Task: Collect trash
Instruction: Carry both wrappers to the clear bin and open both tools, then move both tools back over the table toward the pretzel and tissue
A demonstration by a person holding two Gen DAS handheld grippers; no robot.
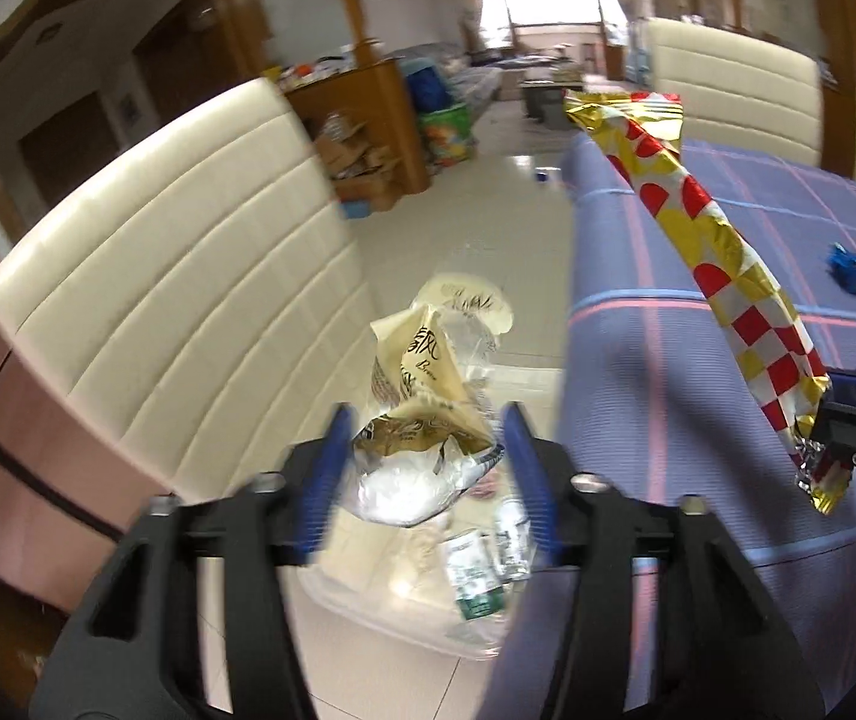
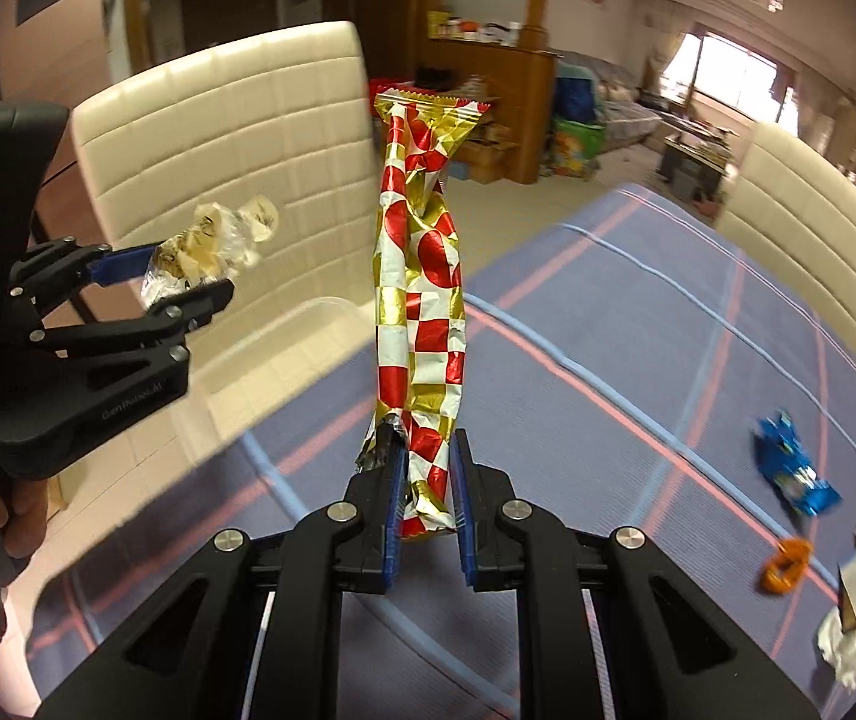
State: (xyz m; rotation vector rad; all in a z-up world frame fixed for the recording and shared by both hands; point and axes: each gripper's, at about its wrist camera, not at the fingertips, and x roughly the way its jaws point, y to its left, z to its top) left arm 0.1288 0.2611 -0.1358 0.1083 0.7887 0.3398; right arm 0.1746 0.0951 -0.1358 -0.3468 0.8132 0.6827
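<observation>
My left gripper has its jaws apart. A crumpled clear and cream wrapper sits between the blue pads, above a clear plastic bin on the floor; whether the pads touch it I cannot tell. The left gripper also shows in the right wrist view, with the wrapper at its tips. My right gripper is shut on a long red, white and gold snack wrapper, held up over the blue table. This wrapper also shows in the left wrist view.
The bin holds other wrappers. Cream chairs stand around the table. On the table lie a blue wrapper, an orange piece and a white crumpled scrap. A wooden cabinet stands behind.
</observation>
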